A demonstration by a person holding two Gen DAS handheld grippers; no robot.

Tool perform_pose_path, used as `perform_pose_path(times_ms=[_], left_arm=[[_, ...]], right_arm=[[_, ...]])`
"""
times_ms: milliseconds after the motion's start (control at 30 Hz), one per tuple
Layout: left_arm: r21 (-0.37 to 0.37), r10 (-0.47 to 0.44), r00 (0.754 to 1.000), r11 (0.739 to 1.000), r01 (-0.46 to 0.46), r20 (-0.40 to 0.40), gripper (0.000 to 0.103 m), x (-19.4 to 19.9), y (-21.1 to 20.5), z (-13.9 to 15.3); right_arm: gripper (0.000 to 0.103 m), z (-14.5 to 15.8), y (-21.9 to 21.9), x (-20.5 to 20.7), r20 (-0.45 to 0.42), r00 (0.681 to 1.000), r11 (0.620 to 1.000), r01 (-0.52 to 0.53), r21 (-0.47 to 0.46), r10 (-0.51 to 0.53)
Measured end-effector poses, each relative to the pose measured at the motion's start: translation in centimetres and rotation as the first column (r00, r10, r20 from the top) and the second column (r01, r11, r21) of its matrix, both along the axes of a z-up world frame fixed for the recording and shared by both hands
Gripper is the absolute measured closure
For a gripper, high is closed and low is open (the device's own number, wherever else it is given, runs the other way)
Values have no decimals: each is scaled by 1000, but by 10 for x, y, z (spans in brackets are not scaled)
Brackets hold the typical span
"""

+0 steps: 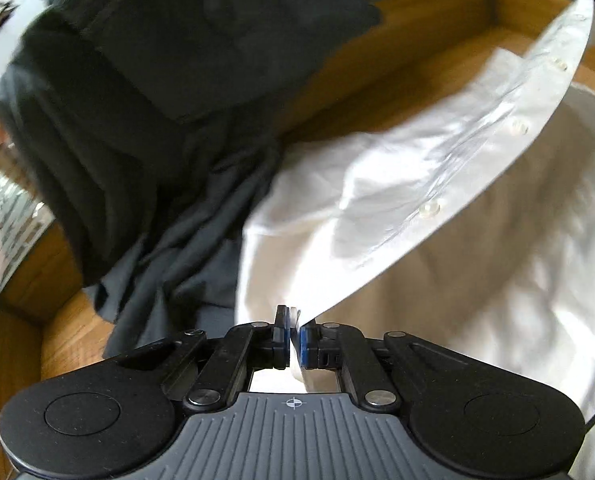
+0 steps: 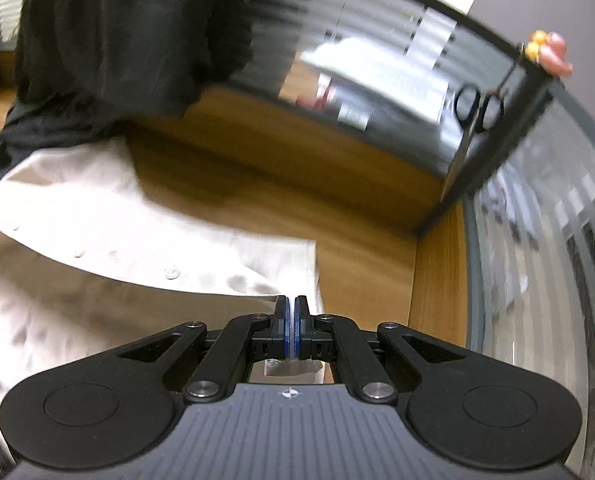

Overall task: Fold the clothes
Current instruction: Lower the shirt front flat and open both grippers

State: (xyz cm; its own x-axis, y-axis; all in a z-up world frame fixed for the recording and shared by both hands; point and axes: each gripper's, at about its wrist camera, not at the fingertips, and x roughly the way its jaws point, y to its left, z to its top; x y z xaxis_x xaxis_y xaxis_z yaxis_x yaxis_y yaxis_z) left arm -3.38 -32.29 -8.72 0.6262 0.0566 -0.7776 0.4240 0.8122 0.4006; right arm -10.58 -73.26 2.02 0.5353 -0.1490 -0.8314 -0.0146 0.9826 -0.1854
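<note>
A white button-up shirt lies spread on a wooden table, its button placket raised into a long taut edge. My left gripper is shut on the near end of that edge, white cloth pinched between its blue pads. In the right wrist view the same white shirt stretches to the left, and my right gripper is shut on its corner by the placket, with a button close by. The lifted edge hangs between both grippers above the rest of the shirt.
A heap of dark grey and black clothes lies beside the shirt, also at upper left as the dark clothes in the right wrist view. The wooden table ends at a glass partition with a black frame, where scissors hang.
</note>
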Motion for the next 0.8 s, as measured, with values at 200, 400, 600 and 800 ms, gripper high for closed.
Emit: perform_pose_path(times_ms=[200, 400, 600, 800], left_arm=[[6, -51, 993, 999, 52, -104, 96, -31, -12, -21], [-6, -61, 975, 998, 61, -212, 89, -45, -15, -44], [-73, -51, 977, 997, 37, -207, 60, -48, -2, -38], [-136, 61, 983, 987, -85, -171, 57, -25, 19, -19]], right_arm=[[101, -27, 14, -48, -129, 992, 999, 1, 34, 3], [101, -70, 24, -84, -234, 972, 994, 43, 95, -20], [85, -98, 25, -92, -295, 955, 990, 60, 131, -19], [77, -80, 1, -77, -229, 970, 968, 130, 217, -79]])
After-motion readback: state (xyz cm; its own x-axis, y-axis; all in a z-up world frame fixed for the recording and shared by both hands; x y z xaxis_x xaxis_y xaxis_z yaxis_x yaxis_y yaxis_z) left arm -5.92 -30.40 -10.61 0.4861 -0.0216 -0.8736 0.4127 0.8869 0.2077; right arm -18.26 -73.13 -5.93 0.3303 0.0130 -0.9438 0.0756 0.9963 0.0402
